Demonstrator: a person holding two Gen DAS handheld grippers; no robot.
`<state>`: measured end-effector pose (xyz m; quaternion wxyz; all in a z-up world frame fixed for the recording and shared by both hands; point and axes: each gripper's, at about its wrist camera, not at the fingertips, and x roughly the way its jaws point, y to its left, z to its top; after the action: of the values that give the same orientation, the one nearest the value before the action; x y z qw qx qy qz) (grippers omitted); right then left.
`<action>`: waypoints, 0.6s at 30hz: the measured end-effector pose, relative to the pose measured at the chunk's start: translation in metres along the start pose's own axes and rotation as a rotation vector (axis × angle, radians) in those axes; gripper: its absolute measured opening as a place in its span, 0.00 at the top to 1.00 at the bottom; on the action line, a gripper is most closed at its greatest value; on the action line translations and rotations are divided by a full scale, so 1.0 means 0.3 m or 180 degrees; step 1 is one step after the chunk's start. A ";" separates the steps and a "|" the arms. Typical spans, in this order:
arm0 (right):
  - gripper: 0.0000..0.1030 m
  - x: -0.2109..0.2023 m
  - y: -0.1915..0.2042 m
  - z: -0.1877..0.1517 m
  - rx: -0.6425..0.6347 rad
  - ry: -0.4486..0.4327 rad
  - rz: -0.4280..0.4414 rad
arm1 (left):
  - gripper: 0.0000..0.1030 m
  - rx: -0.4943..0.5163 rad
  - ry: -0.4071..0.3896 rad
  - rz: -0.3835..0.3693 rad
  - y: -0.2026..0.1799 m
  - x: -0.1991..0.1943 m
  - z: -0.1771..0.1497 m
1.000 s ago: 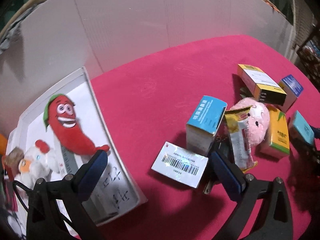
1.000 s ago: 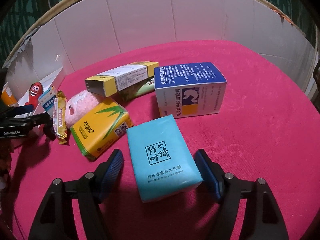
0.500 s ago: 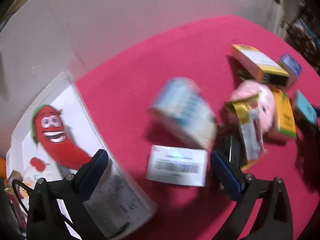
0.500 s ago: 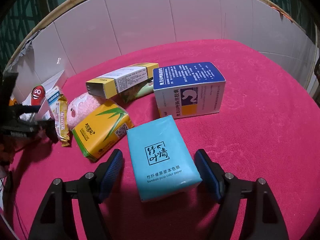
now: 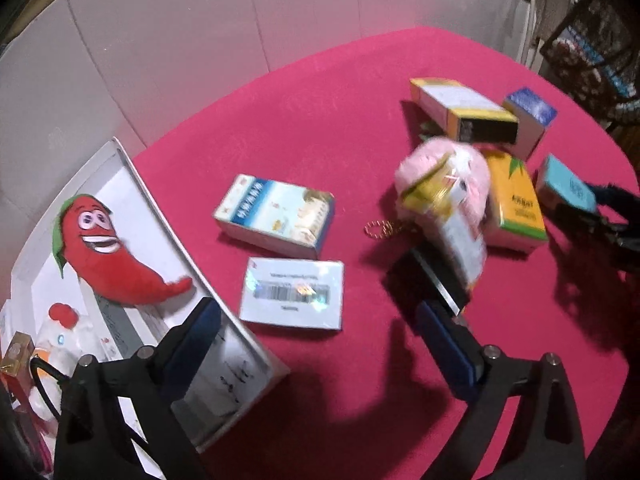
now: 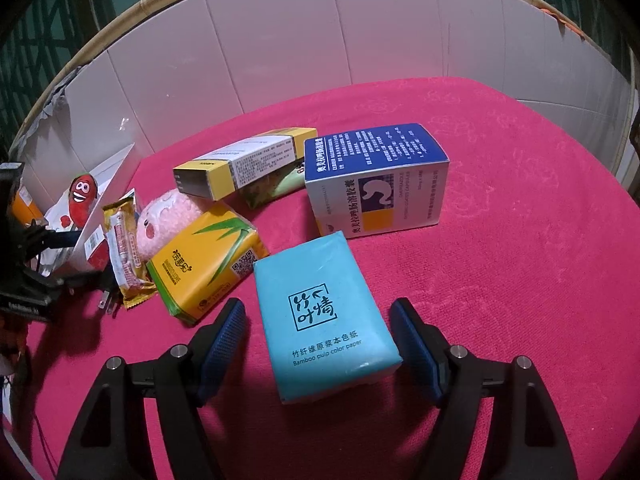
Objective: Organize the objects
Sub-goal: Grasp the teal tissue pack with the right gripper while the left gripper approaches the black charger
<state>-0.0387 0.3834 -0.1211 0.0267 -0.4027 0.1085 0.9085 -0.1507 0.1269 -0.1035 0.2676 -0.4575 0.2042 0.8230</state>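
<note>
My left gripper (image 5: 316,330) hovers over the pink tablecloth (image 5: 320,128) with its jaws closing and nothing between the pads. A white barcode box (image 5: 292,294) lies just beyond its tips, and a blue-and-white box (image 5: 276,210) lies flat behind that. To the right, a pink plush (image 5: 460,160) has a snack packet (image 5: 448,208) leaning on it, above a black plug (image 5: 428,280). My right gripper (image 6: 320,320) is open astride a teal tissue pack (image 6: 324,316), with a gap at the left pad. A yellow tissue pack (image 6: 208,268) lies to its left.
A white tray (image 5: 132,184) at the left holds a red chilli plush (image 5: 104,248) and other toys. A blue medicine box (image 6: 376,184) and a yellow-and-white box (image 6: 244,164) stand behind the teal pack. A white panel wall (image 6: 280,40) rings the table's far side.
The blue-and-white box, upright a second ago, has toppled and now lies flat farther from the pile. The left view has swung. The right gripper and the teal pack have not moved.
</note>
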 end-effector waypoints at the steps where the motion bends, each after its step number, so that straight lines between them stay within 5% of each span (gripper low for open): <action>1: 0.23 -0.003 0.000 -0.001 0.0006 -0.0002 0.0008 | 0.08 0.0010 -0.0048 0.0001 0.009 -0.040 -0.016; 9: 0.22 -0.025 -0.006 -0.014 0.0050 -0.0018 0.0070 | 0.08 0.0287 -0.0471 -0.0289 0.000 -0.177 -0.005; 14: 0.23 -0.028 -0.014 -0.014 0.0074 -0.0024 0.0104 | 0.08 0.0382 -0.0239 -0.0192 -0.049 -0.095 0.044; 18: 0.23 -0.026 -0.011 -0.012 0.0068 -0.0021 0.0097 | 0.08 0.0143 -0.0054 -0.0141 0.002 -0.049 0.055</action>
<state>-0.0304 0.3861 -0.1182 0.0175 -0.3978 0.1243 0.9089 -0.1554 0.1323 -0.0825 0.2977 -0.4488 0.2102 0.8160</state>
